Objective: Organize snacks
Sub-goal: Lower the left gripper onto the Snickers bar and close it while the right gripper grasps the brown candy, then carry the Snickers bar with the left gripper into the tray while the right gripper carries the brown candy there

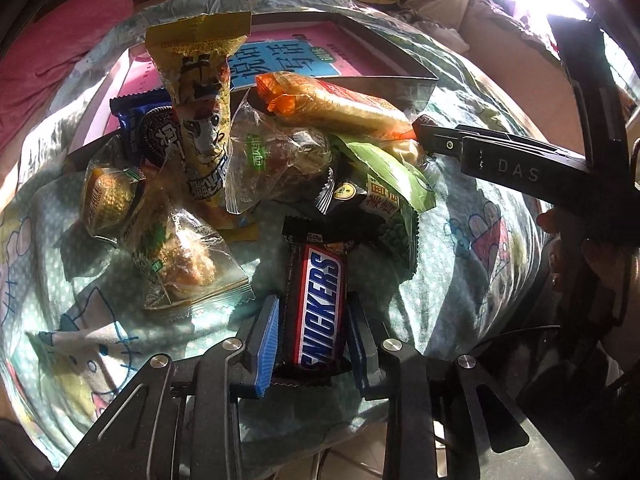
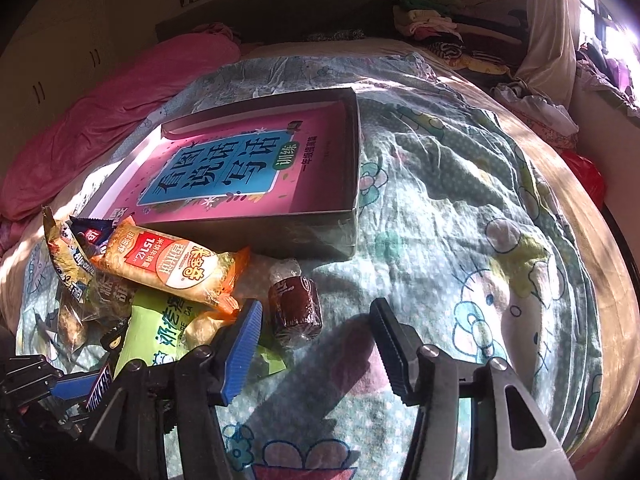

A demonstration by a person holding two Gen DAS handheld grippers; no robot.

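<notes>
My left gripper (image 1: 312, 320) pinches the Snickers bar (image 1: 318, 304), its lower end hidden; my right gripper (image 2: 316, 344) is spread above the brown wrapped sweet (image 2: 296, 312), label unreadable.

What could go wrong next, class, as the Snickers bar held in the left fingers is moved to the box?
1. The Snickers bar is gripped only at its lower end, so it might pivot or slip.
2. Lifting it could drag the black wrapper touching its top.
3. The right gripper hangs open near the brown candy and may nudge it.

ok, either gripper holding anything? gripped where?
Left gripper clamps the brown Snickers bar across its lower half, blue pads on both long sides. Right gripper is open, empty.
</notes>
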